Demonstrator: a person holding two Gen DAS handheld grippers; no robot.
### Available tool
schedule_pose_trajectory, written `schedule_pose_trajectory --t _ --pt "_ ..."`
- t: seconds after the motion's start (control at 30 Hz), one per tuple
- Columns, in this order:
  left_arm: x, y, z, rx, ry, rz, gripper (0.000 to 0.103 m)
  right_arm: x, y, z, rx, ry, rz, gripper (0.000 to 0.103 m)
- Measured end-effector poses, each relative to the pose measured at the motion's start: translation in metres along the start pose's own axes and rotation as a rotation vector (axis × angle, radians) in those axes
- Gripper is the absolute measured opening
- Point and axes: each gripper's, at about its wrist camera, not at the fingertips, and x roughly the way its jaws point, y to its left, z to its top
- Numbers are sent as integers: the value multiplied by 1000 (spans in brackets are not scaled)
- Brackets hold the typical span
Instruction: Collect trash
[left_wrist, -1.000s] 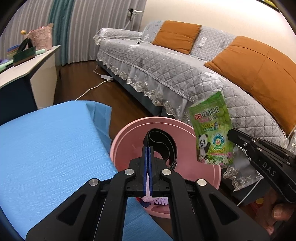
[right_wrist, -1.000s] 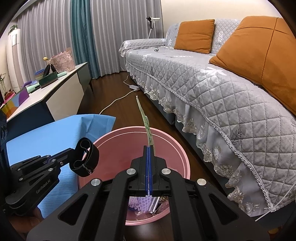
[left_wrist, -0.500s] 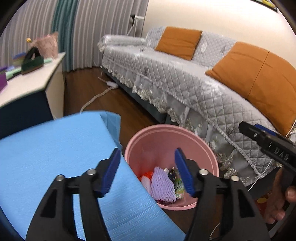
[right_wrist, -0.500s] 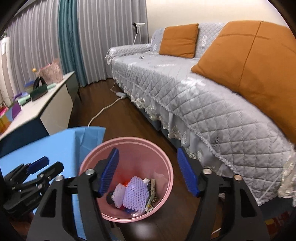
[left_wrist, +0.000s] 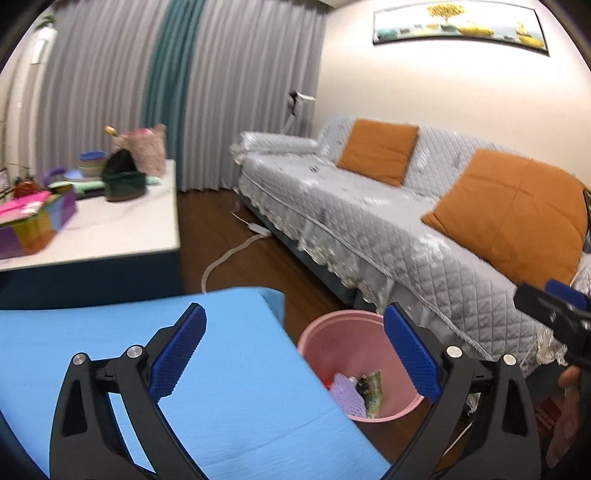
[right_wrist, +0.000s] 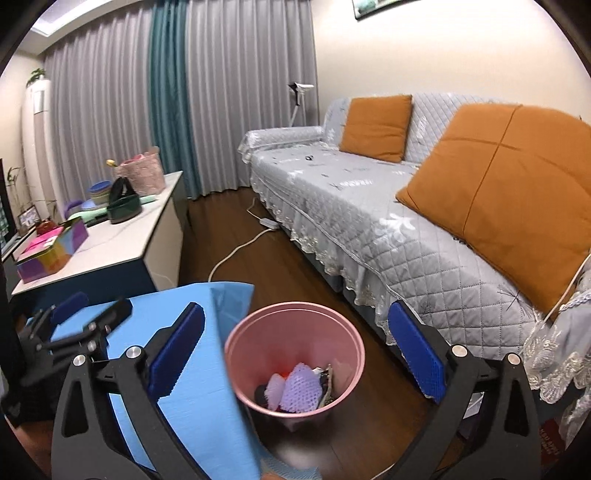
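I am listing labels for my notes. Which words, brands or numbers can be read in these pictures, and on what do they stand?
None can be read for certain.
Red pack: white letters, too blurred.
Green packet in the bin: print too small.

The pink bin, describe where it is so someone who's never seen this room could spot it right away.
Find the long grey quilted sofa with orange cushions along the wall. On the dark wood floor in front of it, beside the corner of the blue-covered table, stands the pink bin. It is the only round, open-topped pink container on the floor, with purple foam netting and wrappers inside.
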Motion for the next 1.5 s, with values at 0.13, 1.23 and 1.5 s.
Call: schedule_pose_trajectory --t 0.13,1.23,1.5 --pt "-33 22 3 -32 -23 63 94 -17 15 -10 -26 -19 18 98" --pt "-201 111 -129 -158 127 474 94 -50 151 -122 -255 128 174 98" --pt "-187 121 -133 -186 135 482 94 -46 164 -124 -280 108 170 98"
